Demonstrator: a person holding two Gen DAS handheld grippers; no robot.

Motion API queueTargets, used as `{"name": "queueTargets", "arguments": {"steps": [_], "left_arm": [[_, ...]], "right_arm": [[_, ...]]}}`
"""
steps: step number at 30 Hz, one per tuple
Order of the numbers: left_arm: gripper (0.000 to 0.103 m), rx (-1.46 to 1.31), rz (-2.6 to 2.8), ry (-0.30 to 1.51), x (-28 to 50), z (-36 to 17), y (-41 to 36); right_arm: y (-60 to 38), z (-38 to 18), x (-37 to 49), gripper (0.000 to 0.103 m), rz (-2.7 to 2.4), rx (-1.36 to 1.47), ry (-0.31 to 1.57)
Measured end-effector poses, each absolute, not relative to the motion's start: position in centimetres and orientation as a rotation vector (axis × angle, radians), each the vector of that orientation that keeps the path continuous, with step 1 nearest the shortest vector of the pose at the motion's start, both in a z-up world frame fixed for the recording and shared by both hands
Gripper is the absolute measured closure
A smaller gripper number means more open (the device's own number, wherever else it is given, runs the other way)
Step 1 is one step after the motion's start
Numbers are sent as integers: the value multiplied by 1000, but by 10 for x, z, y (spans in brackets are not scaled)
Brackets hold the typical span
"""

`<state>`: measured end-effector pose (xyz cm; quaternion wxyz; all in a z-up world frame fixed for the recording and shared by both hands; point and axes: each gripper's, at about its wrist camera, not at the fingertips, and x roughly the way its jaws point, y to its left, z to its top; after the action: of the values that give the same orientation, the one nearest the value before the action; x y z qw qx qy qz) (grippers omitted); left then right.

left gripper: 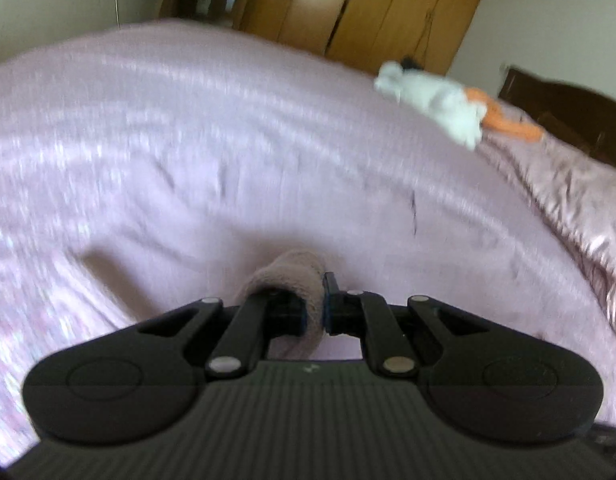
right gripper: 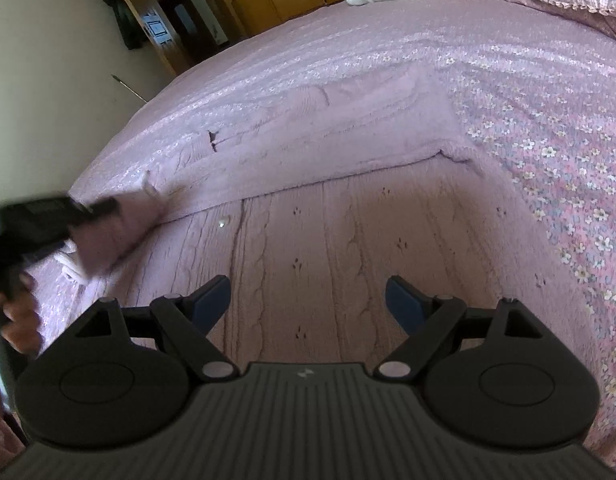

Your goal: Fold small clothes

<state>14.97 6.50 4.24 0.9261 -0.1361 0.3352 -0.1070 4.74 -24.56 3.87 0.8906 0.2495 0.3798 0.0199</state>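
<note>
Pink bedspread [right gripper: 548, 128] under my soft, floppy knit sweater [right gripper: 348, 240]; left gripper [left gripper: 312, 304] pinches its cuff, right gripper [right gripper: 308, 300] hangs wide above its body, so I'd grab edges.

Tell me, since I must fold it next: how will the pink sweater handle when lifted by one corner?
Probably floppy: the sweater drapes limply where the left tongs pinch its cuff. Its thick cable knit suggests some weight and drag. It likely won't slip on the bedspread.
</note>
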Motion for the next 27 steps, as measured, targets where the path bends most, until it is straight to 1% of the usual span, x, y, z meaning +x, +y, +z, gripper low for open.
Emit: {"name": "queueTargets", "arguments": {"steps": [1,4,6,8,11,17,23,26,27], "left_arm": [[91,-288,-226,710,149,37,65],[90,-307,-253,745,145,32,69],[85,-300,-258,762,138,34,74],[76,-283,-255,762,129,36,76],[70,-261,-262,765,112,40,83],[68,-289,-221,776,89,42,101],[68,-277,-133,788,83,35,121],[68,-297,-124,788,82,32,129],[68,-300,-125,787,82,31,130]], "right_arm": [[-245,39,47,14,45,517,791],[-243,41,53,14,65,504,796],[-239,45,60,14,86,496,797],[-234,48,69,14,116,500,800],[-222,53,88,14,179,520,813],[-181,59,131,14,308,536,860],[-140,46,169,14,370,574,944],[-123,46,179,14,375,519,945],[-119,47,181,15,379,503,945]]}}
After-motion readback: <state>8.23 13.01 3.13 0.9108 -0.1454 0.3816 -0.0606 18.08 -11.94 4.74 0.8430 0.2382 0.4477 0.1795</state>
